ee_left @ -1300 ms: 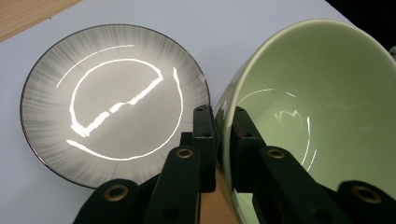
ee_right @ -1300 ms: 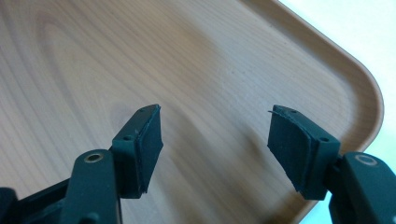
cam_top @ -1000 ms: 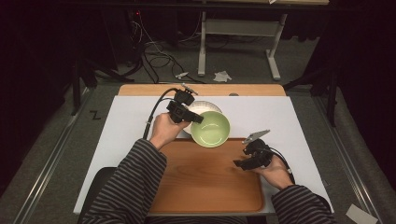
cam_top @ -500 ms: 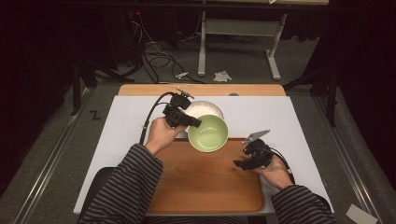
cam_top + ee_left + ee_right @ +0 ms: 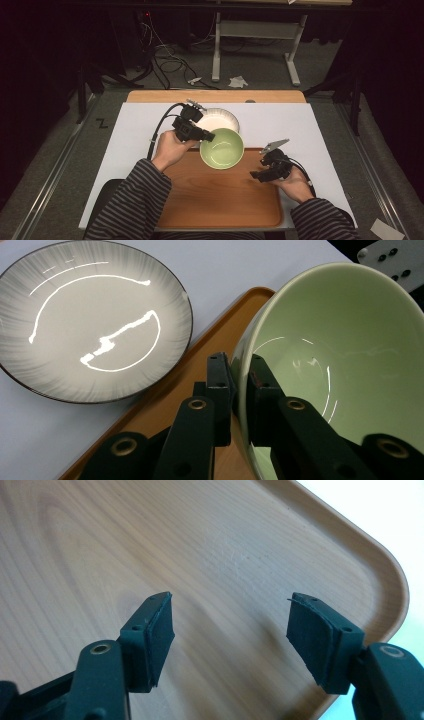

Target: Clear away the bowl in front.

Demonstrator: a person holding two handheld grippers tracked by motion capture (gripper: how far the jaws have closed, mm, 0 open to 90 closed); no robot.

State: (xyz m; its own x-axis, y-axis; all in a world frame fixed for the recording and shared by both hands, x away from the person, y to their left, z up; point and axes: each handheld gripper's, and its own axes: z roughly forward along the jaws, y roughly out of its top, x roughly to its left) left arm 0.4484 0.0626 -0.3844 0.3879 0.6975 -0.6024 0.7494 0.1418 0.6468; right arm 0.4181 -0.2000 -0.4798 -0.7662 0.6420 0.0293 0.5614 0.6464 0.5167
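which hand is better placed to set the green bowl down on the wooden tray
Left. The left gripper is already shut on the green bowl rim, over the wooden tray far edge. The right gripper is open, holding nothing.

No legible text, label, brand or number on any item inspected. One mark noted: a dark Z-shaped sign on the grey floor (image 5: 102, 123), well to the left of the left gripper (image 5: 206, 135) in the high view; whether it is a letter or a piece of tape cannot be told. Surfaces near the right gripper (image 5: 230, 632) carry no markings
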